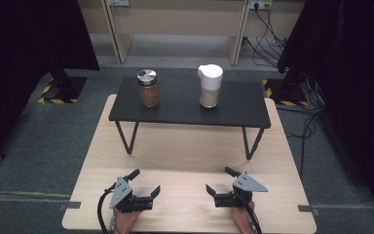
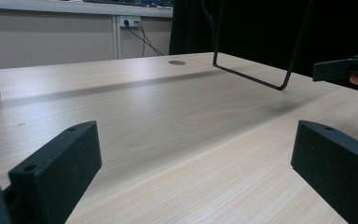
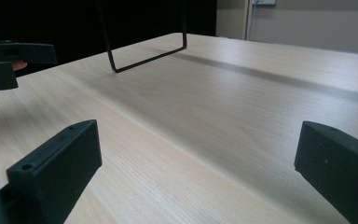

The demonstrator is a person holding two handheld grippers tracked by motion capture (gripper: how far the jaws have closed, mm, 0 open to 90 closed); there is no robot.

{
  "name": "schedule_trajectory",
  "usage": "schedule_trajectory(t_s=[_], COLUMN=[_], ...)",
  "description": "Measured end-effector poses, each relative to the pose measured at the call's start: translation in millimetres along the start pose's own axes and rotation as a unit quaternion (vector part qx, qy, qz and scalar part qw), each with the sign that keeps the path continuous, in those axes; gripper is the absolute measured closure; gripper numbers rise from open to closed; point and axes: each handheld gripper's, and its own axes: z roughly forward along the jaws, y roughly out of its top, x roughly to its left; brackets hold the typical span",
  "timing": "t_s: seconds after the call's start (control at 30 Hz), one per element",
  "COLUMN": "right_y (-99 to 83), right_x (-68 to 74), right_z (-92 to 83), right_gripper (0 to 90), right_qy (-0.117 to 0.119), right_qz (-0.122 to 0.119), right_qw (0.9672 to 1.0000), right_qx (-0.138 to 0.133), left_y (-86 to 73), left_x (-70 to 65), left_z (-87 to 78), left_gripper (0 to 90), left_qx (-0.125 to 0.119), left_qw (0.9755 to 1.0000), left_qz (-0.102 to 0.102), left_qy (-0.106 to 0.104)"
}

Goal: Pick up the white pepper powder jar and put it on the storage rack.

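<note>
Both the left gripper [image 1: 146, 186] and right gripper [image 1: 217, 182] sit spread wide, holding nothing. On the far black shelf [image 1: 233, 109], the glass brown-spice jar [image 1: 149, 88] and white-lidded jar [image 1: 209, 86] are probably slippery and breakable; grab mid-body.

Jars: two, both standing on the black shelf riser [image 1: 175, 105]. One glass jar with a metal lid [image 1: 148, 88], brown contents, toward the riser's left end; one clear jar with a white pour lid [image 1: 209, 86], pale contents, right of the riser's centre.

Shelf risers: one, black top on two wire legs, set on the far half of the wooden table [image 1: 185, 156].

Tables: one.

Grippers: two, left gripper [image 1: 146, 183] and right gripper [image 1: 220, 179], in front of the riser, each with jaws spread wide.
</note>
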Motion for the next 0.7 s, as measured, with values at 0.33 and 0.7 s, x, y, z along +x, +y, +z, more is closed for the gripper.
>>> schedule_trajectory(t_s=[0.33,0.7], right_y=[-3.2,-3.1], right_x=[-3.2,-5.0], right_z=[-1.9,-1.1], right_gripper=[0.5,0.5], right_qy=[-0.003,-0.003], right_qz=[0.015,0.022], right_qw=[0.9999,0.9998], right_qx=[-0.008,-0.005], left_y=[0.3,0.3], left_x=[1.0,-0.2], left_z=[0.4,0.2], left_gripper=[0.7,0.7], left_qx=[0.001,0.001], left_qw=[1.0,1.0], left_qz=[-0.003,0.001], left_qy=[-0.001,-0.001])
